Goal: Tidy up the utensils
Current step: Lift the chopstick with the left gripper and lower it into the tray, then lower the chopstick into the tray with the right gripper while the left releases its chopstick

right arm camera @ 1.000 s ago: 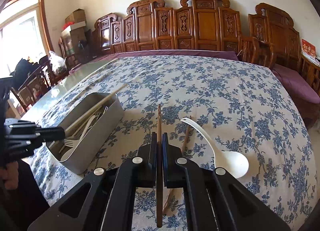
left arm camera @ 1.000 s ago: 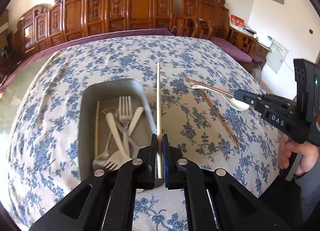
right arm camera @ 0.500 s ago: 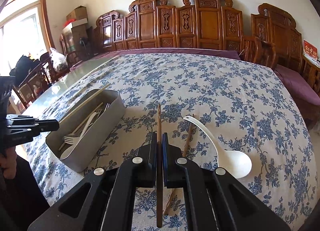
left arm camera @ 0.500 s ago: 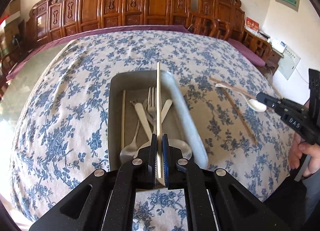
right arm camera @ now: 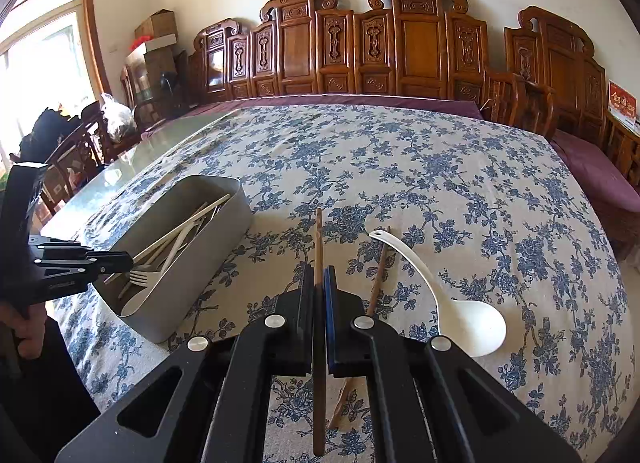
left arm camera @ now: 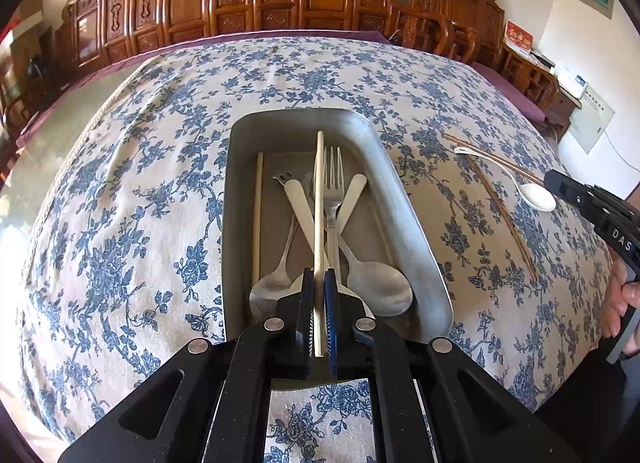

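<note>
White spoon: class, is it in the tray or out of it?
Out. The white spoon lies on the tablecloth, right of the tray, beside a brown chopstick.

4 chopsticks point(left arm camera: 319, 199), 3 spoons point(left arm camera: 378, 287), 2 forks point(left arm camera: 333, 183).

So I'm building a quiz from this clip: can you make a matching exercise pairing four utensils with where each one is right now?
Things:
1. pale chopstick
2. dark chopstick
3. white spoon
4. fork

Places:
A. lying in the grey bin
B. on the tablecloth, resting free
C. clamped in the left hand-held gripper
D. clamped in the right hand-held gripper

Pairs: 1-C, 2-D, 3-B, 4-A
</note>
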